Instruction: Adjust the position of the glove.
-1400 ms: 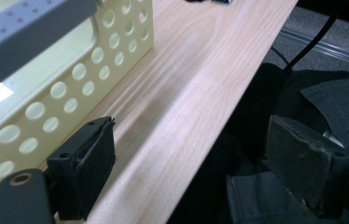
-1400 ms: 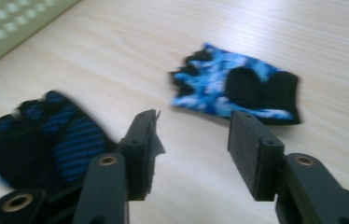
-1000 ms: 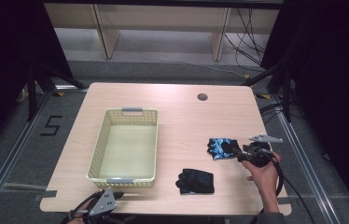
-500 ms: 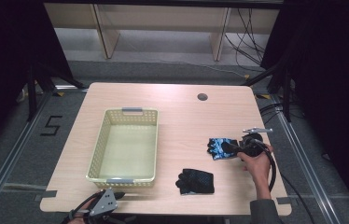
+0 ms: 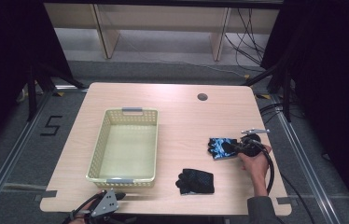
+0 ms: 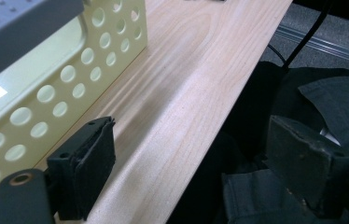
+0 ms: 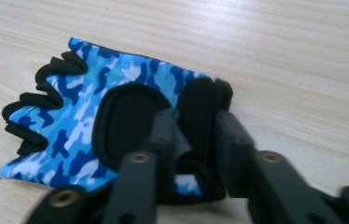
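Observation:
A blue camouflage fingerless glove (image 5: 220, 147) (image 7: 77, 116) lies flat on the right side of the wooden table (image 5: 186, 116). My right gripper (image 5: 232, 148) (image 7: 196, 126) comes in from the right, and its jaws have just been closing. They now pinch the glove's black wrist strap between them. A black glove (image 5: 196, 181) lies near the front edge, left of my right hand. My left gripper (image 5: 118, 196) (image 6: 200, 154) rests at the table's front edge beside the near end of the cream basket (image 5: 99, 140) (image 6: 70, 79). Its jaws stand wide apart with nothing between them.
The perforated cream basket holds nothing and takes up the left-middle of the table. A round cable hole (image 5: 202, 97) sits at the back. Dark fabric (image 6: 312, 102) hangs just off the front edge under the left gripper. A cable (image 5: 270, 168) loops beside my right hand.
My right gripper has moved left and down onto the blue glove, and its jaws have closed on the wrist strap. The left gripper has stayed in place.

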Demonstrator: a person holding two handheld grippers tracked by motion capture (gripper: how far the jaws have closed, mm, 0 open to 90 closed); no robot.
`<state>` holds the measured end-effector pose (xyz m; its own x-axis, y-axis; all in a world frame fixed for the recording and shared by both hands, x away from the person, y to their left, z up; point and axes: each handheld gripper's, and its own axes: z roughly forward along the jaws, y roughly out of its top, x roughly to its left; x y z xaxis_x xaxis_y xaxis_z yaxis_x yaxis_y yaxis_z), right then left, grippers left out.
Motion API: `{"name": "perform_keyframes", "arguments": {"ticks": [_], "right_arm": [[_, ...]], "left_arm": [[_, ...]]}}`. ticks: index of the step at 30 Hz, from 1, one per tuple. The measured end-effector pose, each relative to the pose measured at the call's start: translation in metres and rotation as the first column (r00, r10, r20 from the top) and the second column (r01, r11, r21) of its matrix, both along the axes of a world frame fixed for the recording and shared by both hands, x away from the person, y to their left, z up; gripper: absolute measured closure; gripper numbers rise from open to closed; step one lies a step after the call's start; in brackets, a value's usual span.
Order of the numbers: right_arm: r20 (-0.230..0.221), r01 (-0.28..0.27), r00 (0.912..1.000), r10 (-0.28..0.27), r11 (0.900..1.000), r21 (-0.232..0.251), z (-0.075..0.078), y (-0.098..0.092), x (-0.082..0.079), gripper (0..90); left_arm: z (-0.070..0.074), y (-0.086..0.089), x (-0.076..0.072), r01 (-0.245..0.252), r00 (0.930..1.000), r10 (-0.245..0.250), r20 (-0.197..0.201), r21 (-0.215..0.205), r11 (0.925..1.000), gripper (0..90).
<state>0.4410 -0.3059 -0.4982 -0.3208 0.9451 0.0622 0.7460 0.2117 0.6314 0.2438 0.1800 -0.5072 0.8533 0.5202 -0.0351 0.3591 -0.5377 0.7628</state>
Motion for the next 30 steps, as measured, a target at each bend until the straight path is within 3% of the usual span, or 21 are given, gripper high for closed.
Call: {"name": "perform_keyframes", "arguments": {"ticks": [1, 4, 5, 6, 7, 8, 9, 11, 12, 13, 14, 15, 16, 20, 23, 24, 25, 26, 27, 28, 30], "right_arm": [[0.005, -0.013, 0.9999, 0.013, 1.0, -0.003, -0.001, 0.0, 0.0, 75.8], [0.017, -0.008, 0.9998, 0.009, 1.0, -0.019, -0.001, -0.001, 0.0, 80.4], [0.01, -0.01, 0.9999, 0.01, 1.0, -0.014, 0.0, -0.001, -0.001, 81.1], [0.0, -0.012, 0.9999, 0.012, 1.0, -0.019, 0.002, -0.002, -0.002, 81.6], [0.001, -0.02, 0.9998, 0.02, 1.0, 0.001, 0.003, -0.002, -0.003, 82.0], [0.015, 0.001, 0.9999, -0.001, 1.0, 0.02, 0.004, -0.002, -0.005, 82.2], [0.026, 0.009, 0.9996, -0.01, 0.999, 0.042, 0.007, -0.003, -0.006, 82.4], [0.081, -0.004, 0.9967, -0.003, 0.997, 0.08, 0.011, -0.006, -0.007, 82.7], [0.112, -0.014, 0.9937, 0.002, 0.994, 0.104, 0.016, -0.007, -0.01, 82.8], [0.112, -0.014, 0.9937, 0.002, 0.994, 0.104, 0.016, -0.007, -0.01, 82.8], [0.101, -0.008, 0.9949, -0.006, 0.991, 0.135, 0.02, -0.006, -0.013, 82.8], [0.124, -0.024, 0.9923, 0.006, 0.989, 0.145, 0.023, -0.006, -0.015, 82.9], [0.122, -0.018, 0.9925, 0.0, 0.989, 0.144, 0.027, -0.006, -0.017, 82.8], [0.15, -0.024, 0.9887, -0.004, 0.982, 0.185, 0.038, -0.003, -0.028, 82.8], [0.153, -0.032, 0.9882, 0.0, 0.979, 0.203, 0.043, 0.0, -0.038, 82.8], [0.149, -0.027, 0.9889, -0.003, 0.979, 0.201, 0.044, 0.002, -0.042, 82.8], [0.146, -0.036, 0.9893, 0.005, 0.978, 0.207, 0.045, 0.004, -0.046, 82.8], [0.155, -0.046, 0.9879, 0.012, 0.974, 0.22, 0.043, 0.007, -0.049, 82.8], [0.145, -0.054, 0.9892, 0.022, 0.974, 0.221, 0.044, 0.01, -0.055, 82.8], [0.138, -0.054, 0.9901, 0.023, 0.972, 0.227, 0.044, 0.011, -0.059, 82.7], [0.134, -0.051, 0.9909, 0.019, 0.969, 0.24, 0.044, 0.017, -0.068, 82.8]], "left_arm": [[0.0, 0.0, 0.0, -0.011, 0.9997, 0.011, 0.024, -0.004, 0.9999, 15.6], [-0.002, 0.0, -0.001, -0.019, 0.9997, 0.019, 0.016, -0.006, 0.9998, 15.6], [0.0, 0.002, 0.0, -0.011, 0.9996, 0.01, 0.025, 0.024, 0.9997, 15.6], [0.0, 0.0, -0.001, -0.013, 0.9998, 0.013, 0.016, -0.004, 0.9999, 15.6], [0.001, 0.001, 0.0, -0.007, 0.9995, 0.007, 0.03, 0.004, 1.0, 15.6], [0.001, -0.001, -0.001, -0.015, 0.9998, 0.015, 0.012, -0.021, 0.9997, 15.6], [0.0, -0.001, -0.002, -0.021, 0.9997, 0.021, 0.014, -0.015, 0.9997, 15.6], [-0.001, -0.001, -0.002, -0.018, 0.9998, 0.018, 0.008, -0.016, 0.9997, 15.6], [0.001, 0.0, -0.001, -0.012, 0.9998, 0.011, 0.017, 0.007, 0.9999, 15.6], [0.0, -0.002, -0.002, -0.02, 0.9997, 0.021, 0.015, -0.029, 0.9994, 15.6], [0.0, -0.002, -0.002, -0.02, 0.9997, 0.02, 0.015, -0.024, 0.9995, 15.6], [0.0, -0.001, -0.002, -0.014, 0.9998, 0.014, 0.015, -0.009, 0.9999, 15.7], [0.001, 0.001, 0.0, 0.011, 0.9991, -0.012, 0.04, 0.022, 0.9997, 15.6], [0.0, 0.0, -0.001, -0.015, 0.9998, 0.016, 0.015, -0.014, 0.9998, 15.6], [0.0, 0.002, 0.0, -0.006, 0.9995, 0.005, 0.03, 0.024, 0.9997, 15.6], [0.0, 0.0, -0.001, -0.016, 0.9997, 0.016, 0.018, 0.0, 0.9999, 15.6], [0.001, 0.001, 0.0, -0.009, 0.9998, 0.009, 0.02, 0.01, 0.9999, 15.6], [0.0, -0.001, -0.001, -0.023, 0.9996, 0.024, 0.013, -0.021, 0.9995, 15.6], [0.001, 0.001, 0.0, -0.008, 0.9998, 0.008, 0.017, 0.009, 0.9999, 15.6], [0.0, 0.0, -0.001, -0.012, 0.9999, 0.012, 0.012, -0.008, 0.9999, 15.7], [0.001, 0.002, 0.001, 0.005, 0.9991, -0.006, 0.042, 0.023, 0.9997, 15.6]]}}
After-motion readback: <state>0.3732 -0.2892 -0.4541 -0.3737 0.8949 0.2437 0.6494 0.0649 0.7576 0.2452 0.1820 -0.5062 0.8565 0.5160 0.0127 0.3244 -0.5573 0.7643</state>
